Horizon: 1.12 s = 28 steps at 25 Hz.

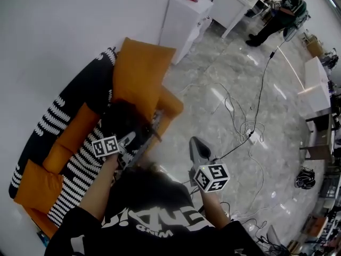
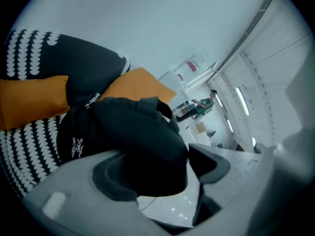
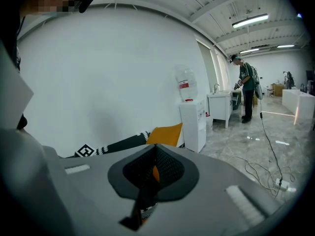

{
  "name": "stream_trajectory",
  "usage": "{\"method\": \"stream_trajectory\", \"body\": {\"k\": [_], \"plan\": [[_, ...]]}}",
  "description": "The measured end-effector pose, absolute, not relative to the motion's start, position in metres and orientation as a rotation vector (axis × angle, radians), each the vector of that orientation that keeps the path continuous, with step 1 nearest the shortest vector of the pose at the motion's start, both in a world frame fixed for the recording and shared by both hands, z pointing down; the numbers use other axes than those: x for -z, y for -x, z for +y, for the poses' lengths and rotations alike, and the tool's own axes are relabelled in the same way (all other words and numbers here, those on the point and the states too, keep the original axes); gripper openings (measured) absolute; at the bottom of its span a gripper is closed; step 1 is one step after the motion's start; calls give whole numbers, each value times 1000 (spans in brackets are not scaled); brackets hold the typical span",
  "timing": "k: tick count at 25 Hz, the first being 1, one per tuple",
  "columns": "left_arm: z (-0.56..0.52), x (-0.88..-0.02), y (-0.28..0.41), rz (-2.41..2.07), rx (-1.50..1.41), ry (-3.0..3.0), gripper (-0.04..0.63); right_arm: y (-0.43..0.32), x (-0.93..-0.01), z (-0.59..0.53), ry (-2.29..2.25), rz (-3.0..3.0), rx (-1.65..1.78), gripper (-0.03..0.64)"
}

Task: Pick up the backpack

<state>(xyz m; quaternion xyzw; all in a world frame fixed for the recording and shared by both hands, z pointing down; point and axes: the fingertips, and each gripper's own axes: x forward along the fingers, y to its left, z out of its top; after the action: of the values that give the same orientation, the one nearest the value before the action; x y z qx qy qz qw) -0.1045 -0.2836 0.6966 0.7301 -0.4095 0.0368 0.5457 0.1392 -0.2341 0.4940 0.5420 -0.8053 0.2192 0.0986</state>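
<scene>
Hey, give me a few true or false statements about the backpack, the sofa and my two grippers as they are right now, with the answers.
1. The backpack lies on the sofa. True.
2. The left gripper has its fingers pressed together. False: they stand apart, with the backpack's black fabric between them.
3. The right gripper is holding the backpack. False: its fingers are together on nothing, and it hangs over the floor beside the sofa.
4. The cushions on the sofa are orange. True.
</scene>
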Motion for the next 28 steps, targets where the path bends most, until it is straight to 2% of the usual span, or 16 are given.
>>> {"method": "stream_trajectory", "body": {"k": [7, 13, 21, 28], "plan": [[-297, -688, 91, -878, 35, -1727, 228, -144, -494, -232, -1636, -2351, -670, 0], [-304, -683, 73, -892, -32, -1825, 44, -149, -499, -232, -1646, -2337, -678, 0], [-312, -669, 77, -975, -158, -1984, 26, -150, -501, -233, -1652, -2331, -700, 2], [-307, -636, 99, -1050, -152, -2032, 13, -157, -500, -229, -1672, -2337, -698, 0]]}}
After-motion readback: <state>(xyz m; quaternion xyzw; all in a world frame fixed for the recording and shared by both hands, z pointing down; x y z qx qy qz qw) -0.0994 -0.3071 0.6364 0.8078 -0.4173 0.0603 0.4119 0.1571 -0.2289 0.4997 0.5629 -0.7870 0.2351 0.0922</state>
